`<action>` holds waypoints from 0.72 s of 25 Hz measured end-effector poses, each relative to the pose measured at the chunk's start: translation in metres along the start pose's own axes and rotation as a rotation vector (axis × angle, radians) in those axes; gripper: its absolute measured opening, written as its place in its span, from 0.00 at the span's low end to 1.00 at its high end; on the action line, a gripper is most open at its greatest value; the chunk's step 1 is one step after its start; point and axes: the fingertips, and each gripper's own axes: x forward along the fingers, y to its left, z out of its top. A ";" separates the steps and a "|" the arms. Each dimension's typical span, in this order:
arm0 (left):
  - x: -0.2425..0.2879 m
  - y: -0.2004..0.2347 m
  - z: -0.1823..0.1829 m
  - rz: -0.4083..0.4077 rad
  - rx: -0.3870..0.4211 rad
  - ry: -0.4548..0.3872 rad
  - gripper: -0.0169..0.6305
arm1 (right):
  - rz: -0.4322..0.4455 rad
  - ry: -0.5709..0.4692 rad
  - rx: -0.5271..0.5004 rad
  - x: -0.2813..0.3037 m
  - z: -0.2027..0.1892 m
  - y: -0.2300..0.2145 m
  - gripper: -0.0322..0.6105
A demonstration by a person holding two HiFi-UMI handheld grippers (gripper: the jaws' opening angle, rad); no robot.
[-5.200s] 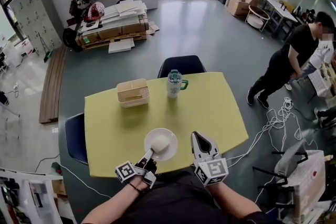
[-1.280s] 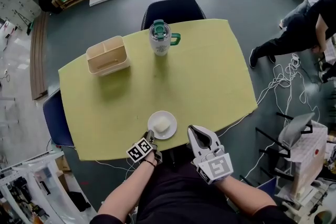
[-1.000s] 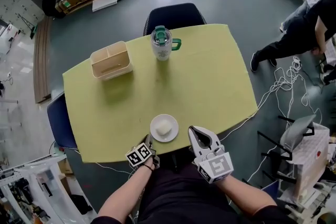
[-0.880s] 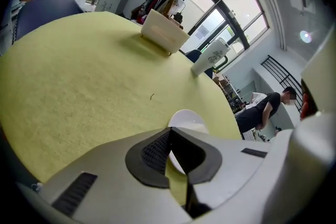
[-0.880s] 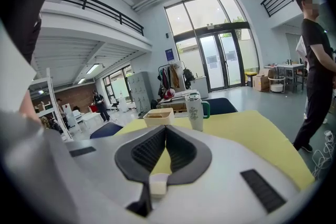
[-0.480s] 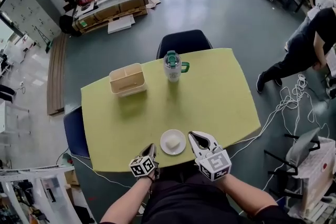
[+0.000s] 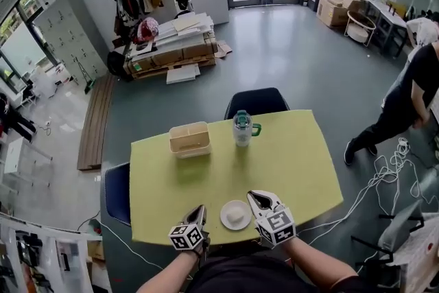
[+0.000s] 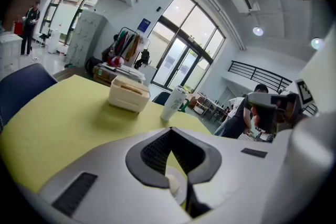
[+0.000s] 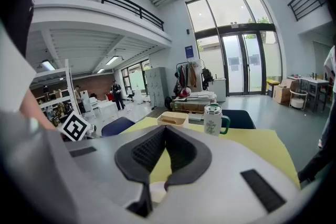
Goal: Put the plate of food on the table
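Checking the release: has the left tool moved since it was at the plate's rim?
Yes: left tool has pulled back from the plate, toward the table's near edge.

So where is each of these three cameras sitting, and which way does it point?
Head view: on the person's head, looking steeply down at the yellow table; both forearms, the left gripper and the right gripper show.
Left gripper view: on the left gripper, looking along its closed fingers across the table.
Right gripper view: on the right gripper, looking along its closed fingers across the table.
Shared: all three show the plate, the beige box and the mug.
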 end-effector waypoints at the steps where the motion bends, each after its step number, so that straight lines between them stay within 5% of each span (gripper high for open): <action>1: -0.004 -0.006 0.010 -0.012 0.009 -0.020 0.04 | 0.007 0.002 -0.009 0.000 0.003 0.003 0.07; 18: -0.037 -0.114 0.140 -0.257 0.288 -0.262 0.04 | 0.055 -0.128 -0.008 -0.001 0.074 0.001 0.07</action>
